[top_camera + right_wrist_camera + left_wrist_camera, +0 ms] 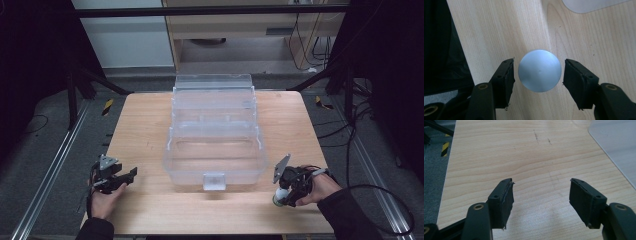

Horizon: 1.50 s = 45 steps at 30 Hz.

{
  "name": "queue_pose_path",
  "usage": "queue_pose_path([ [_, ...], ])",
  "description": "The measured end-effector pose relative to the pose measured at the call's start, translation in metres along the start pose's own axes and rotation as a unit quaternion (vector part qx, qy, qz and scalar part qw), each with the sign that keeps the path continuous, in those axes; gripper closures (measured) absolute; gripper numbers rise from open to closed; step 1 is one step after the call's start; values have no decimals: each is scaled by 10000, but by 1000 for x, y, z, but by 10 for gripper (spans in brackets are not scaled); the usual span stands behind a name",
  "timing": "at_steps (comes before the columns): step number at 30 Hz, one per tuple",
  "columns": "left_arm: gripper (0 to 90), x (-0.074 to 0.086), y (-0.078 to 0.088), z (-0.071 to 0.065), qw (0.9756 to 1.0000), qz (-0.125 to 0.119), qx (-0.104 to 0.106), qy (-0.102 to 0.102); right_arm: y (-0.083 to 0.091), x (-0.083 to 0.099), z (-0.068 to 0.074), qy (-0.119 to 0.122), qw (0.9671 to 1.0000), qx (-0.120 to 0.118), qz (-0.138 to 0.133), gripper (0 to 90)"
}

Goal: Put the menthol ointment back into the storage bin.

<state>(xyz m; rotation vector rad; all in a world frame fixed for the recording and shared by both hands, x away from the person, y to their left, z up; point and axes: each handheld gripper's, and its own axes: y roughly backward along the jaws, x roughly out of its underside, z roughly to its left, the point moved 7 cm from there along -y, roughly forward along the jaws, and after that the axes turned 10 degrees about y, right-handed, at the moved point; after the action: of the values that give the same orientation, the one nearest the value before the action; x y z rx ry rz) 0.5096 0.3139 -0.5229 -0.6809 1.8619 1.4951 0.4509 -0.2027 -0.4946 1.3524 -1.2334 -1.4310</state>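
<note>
- High view looks down on a wooden table [150, 145] with a big clear plastic box [215, 135] in the middle. The box is open, and its lid leans back at the far side.
- A small clear latch [214, 181] sits on the front wall of the box, on the side near the person.
- The left gripper [131, 174] is at the near left of the table, held in the person's left hand [104, 200]. It is a little way off from the box and points toward it.
- Left gripper view shows its two black jaws wide apart, with bare wood between them. A corner of the clear box [616, 142] shows at the top right, well ahead of the jaws.
- The right gripper [283, 196] is at the near right of the table, held in the person's right hand [322, 186]. It points down at the table, just beside the front right corner of the box.
- Right gripper view shows a round grey thing [539, 70] right between the two jaws. It looks like the flat top of a small can or tub, but it is hard to tell what it is from above.
- The right jaws are open around the round thing. There is a thin gap on each side, so the pads [509, 77] are very near it but do not seem to touch it.
- In the high view the round thing [278, 196] shows as a pale bit under the right gripper, standing on the wood near the table's front edge.
</note>
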Motion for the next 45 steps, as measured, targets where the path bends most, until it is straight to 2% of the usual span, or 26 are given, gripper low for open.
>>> queue_pose_path([
  [8,374,0,0,-1,10000,2,26,-29,-8,-1,-1,179,9997,-84,158,469],
  [16,383,0,0,-1,10000,11,30,-53,-11,-2,-2,190,9994,-179,229,496],
  [29,384,0,0,-2,10000,25,2,-80,-10,-3,-4,149,9991,-202,332,503],
  [36,385,0,-1,-3,10000,42,2,-90,2,-5,-5,47,9996,-137,244,503],
  [45,386,1,-2,-3,9999,79,5,-117,27,-14,-10,-81,10000,27,48,503],
])
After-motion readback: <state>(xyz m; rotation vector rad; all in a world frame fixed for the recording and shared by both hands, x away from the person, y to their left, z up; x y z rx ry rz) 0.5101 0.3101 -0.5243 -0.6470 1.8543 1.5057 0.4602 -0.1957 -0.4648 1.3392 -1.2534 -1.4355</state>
